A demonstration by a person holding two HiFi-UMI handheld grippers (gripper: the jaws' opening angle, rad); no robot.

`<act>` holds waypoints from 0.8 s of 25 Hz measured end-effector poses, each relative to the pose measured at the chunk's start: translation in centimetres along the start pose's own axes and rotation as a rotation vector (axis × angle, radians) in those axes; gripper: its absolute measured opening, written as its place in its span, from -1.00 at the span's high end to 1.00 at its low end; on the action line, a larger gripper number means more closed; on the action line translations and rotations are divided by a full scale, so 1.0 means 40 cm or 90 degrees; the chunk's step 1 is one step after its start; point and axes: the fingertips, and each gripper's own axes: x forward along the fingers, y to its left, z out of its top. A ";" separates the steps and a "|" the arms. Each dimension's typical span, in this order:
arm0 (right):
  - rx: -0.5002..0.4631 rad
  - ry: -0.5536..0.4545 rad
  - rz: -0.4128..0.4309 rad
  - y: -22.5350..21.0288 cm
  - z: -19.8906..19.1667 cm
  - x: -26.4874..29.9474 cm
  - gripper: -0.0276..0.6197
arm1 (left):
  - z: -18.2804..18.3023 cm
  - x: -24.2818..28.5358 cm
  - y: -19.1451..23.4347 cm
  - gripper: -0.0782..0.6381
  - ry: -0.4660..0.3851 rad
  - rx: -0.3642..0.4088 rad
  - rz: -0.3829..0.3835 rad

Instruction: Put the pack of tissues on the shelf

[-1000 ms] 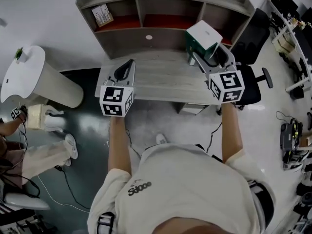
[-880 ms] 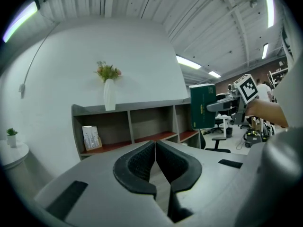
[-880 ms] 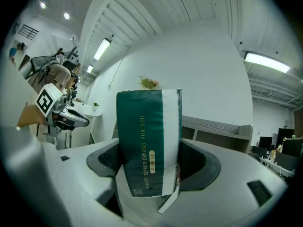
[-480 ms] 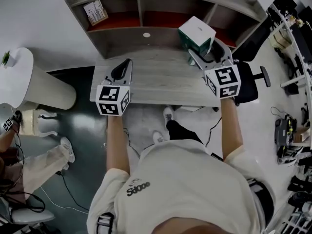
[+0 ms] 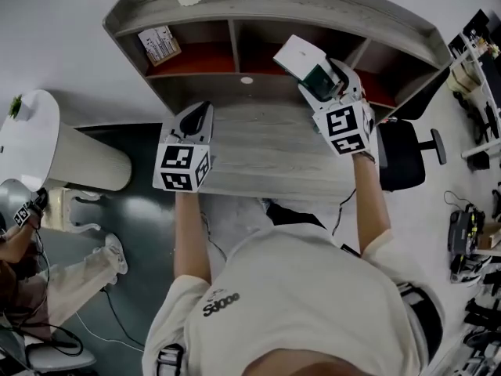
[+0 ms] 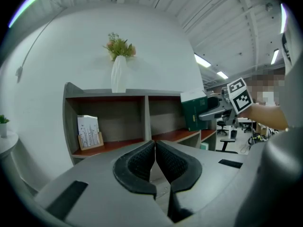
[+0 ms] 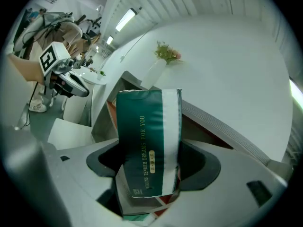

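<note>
Starting at the left: held the left gripper (image 6: 154,155) over the left part of the wooden desk (image 5: 266,143), with jaws pressed together on nothing. Spotted a small printed box (image 5: 159,44) leaning in the left compartment of the shelf (image 5: 258,10), and a white vase (image 6: 119,77) with flowers on the top board. Moving right: found the pack of tissues (image 5: 301,57), green and white, upright, clamped at its lower end by the right gripper (image 5: 325,81), with jaws spread just to its width. Had it up at the shelf's mouth, by the divider between middle and right compartments; could not tell whether touching the red board. Caught a black office chair (image 5: 407,143) beyond the desk's right edge.
</note>
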 end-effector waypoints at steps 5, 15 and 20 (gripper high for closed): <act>-0.092 0.027 0.004 -0.025 -0.004 0.119 -0.14 | -0.010 0.072 0.039 0.72 0.017 0.003 0.002; -0.276 0.103 0.002 0.020 -0.067 0.276 -0.14 | -0.057 0.115 0.105 0.72 0.041 -0.015 0.019; -0.347 0.122 0.001 0.042 -0.068 0.326 -0.14 | -0.079 0.111 0.122 0.72 0.047 -0.029 0.024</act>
